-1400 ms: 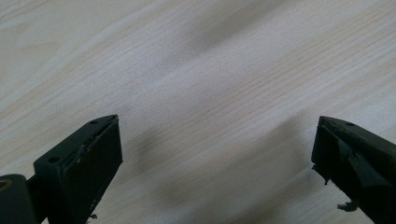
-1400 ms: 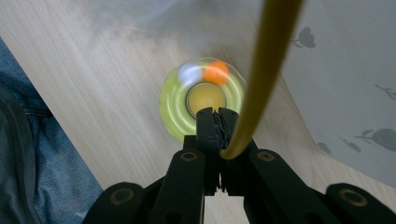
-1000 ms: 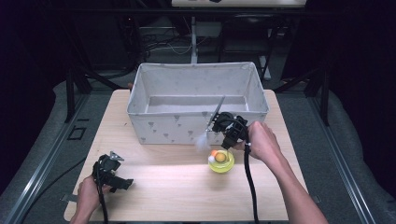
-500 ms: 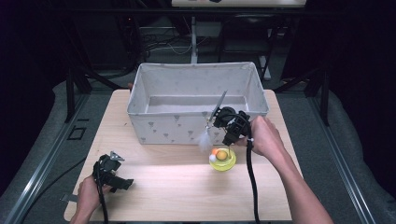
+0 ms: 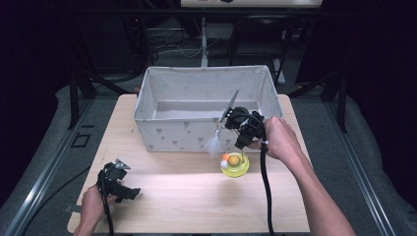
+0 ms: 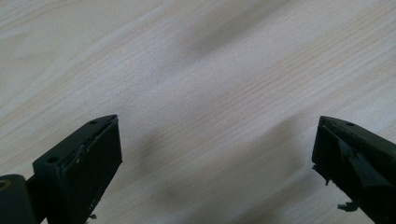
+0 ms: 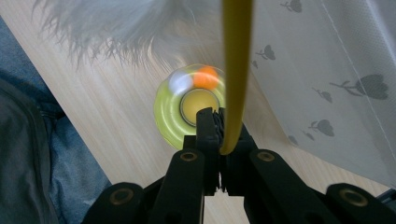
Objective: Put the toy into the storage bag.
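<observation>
Right hand-held gripper [image 5: 235, 129] is pinching the feather wand [image 7: 236, 70] just above the yellow toy [image 5: 235, 164] beside the bin [image 5: 147, 105], left one [image 5: 118, 183] resting wide on the surface [image 5: 187, 196]; that thin stick could be slipping out sideways.

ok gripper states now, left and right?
Left gripper: open, empty, over the table.
Right gripper: closed on the yellow wand of a feather toy.

Light falls from above onto the pale wooden table [image 5: 187, 191], bright against a very dark, murky surround. In the left gripper view soft blurred shadows cross the wood grain. In the right gripper view the white feather [image 7: 135, 28] and yellow rod [image 7: 236, 70] are out of focus.
</observation>
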`<state>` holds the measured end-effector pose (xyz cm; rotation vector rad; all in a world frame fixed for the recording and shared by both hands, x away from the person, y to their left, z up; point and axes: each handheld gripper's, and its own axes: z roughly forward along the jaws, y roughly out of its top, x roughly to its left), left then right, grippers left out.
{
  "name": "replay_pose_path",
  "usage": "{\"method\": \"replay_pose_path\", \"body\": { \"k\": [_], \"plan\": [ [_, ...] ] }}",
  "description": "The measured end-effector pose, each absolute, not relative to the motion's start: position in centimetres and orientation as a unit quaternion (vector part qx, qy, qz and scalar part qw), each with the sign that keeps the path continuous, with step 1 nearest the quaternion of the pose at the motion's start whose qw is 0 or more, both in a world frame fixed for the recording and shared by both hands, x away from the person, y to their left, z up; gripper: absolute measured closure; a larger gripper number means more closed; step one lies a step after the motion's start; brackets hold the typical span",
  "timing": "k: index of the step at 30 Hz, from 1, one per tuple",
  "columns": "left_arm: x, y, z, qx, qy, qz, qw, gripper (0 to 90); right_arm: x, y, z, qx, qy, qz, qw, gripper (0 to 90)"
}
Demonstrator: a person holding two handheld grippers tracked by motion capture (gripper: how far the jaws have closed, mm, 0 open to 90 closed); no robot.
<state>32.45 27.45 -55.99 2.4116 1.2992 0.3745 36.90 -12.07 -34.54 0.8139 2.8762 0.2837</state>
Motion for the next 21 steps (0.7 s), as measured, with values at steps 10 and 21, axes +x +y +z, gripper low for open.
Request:
{"method": "replay_pose_path", "body": {
  "k": [10,21],
  "plan": [
    [32.5,27.5,-56.0,0.857,0.462,0.131,0.188,1.7,37.2,-11.9,-33.2,0.270,0.955,0.098,0.079,88.0],
    [32.5,27.5,-56.0,0.858,0.461,0.131,0.186,1.7,37.5,-12.0,-31.9,0.272,0.953,0.098,0.088,88.0]
  ]
}}
